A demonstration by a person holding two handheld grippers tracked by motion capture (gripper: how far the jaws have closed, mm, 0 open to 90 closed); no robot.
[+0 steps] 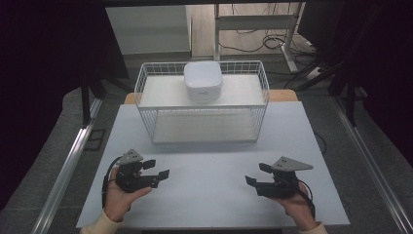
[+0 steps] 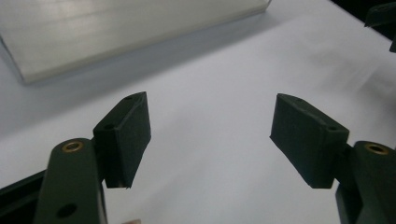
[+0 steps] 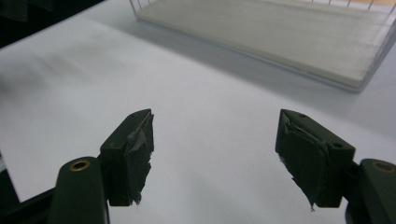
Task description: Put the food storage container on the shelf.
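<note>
A white wire rack [image 1: 146, 117] stands at the back of the white table [image 1: 209, 195]. A white bowl [image 1: 203, 80] rests on the rack's upper shelf. My left gripper [image 1: 158, 169] is low over the table's front left, held in a hand, and its jaws stand open with nothing between them [image 2: 210, 100]. At the front right my right gripper [image 1: 256, 174] is likewise open and empty [image 3: 215, 114], with worn tape on its pads. Both point inward toward the middle of the table. The rack's lower board [image 2: 116, 28] [image 3: 280, 32] lies ahead of each gripper.
The table's edges drop to a grey floor with metal rails [image 1: 68, 165] on both sides. Behind the rack are a desk frame and cables [image 1: 272, 41]. The other gripper's tip [image 2: 380, 14] shows at the upper right of the left gripper view.
</note>
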